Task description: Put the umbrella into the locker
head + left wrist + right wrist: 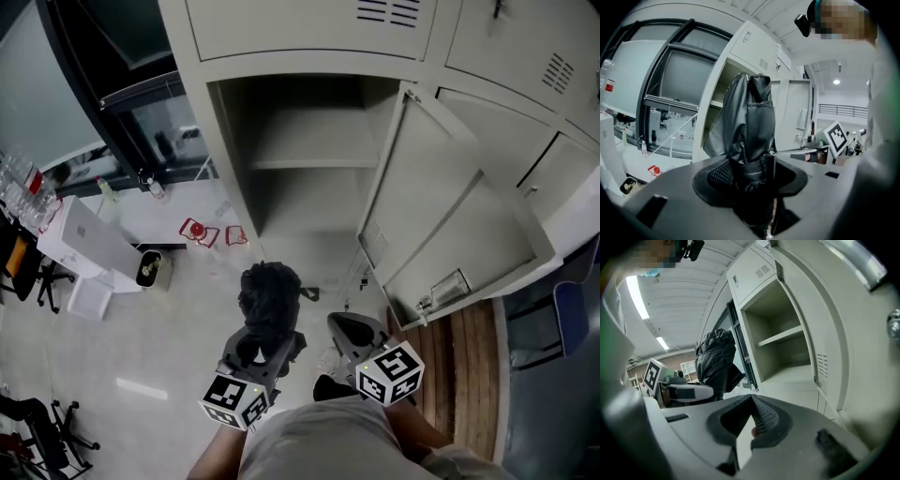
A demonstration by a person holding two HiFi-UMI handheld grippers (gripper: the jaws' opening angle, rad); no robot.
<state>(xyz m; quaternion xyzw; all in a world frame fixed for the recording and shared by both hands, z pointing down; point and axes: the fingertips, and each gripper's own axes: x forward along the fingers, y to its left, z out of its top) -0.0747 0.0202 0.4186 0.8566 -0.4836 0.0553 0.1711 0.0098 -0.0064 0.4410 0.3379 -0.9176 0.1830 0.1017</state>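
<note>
A black folded umbrella (pixel 270 298) stands upright between the jaws of my left gripper (pixel 269 330), which is shut on its lower part. In the left gripper view the umbrella (pixel 752 117) fills the middle, with the pads (pixel 723 174) pressed on it. My right gripper (pixel 349 328) sits just to its right, with jaws that meet at the tips and hold nothing (pixel 752 397). The grey locker (pixel 309 202) stands ahead with its door (pixel 450 225) swung open to the right. One shelf (pixel 314 161) crosses the bare compartment. Both grippers are short of the opening.
Red items (pixel 199 232) lie on the floor left of the locker, near a small bin (pixel 150 268) and white boxes (pixel 84 244). A wooden floor strip (pixel 469 361) and a blue chair (pixel 572 317) are at the right. Shut locker doors (pixel 309 28) sit above.
</note>
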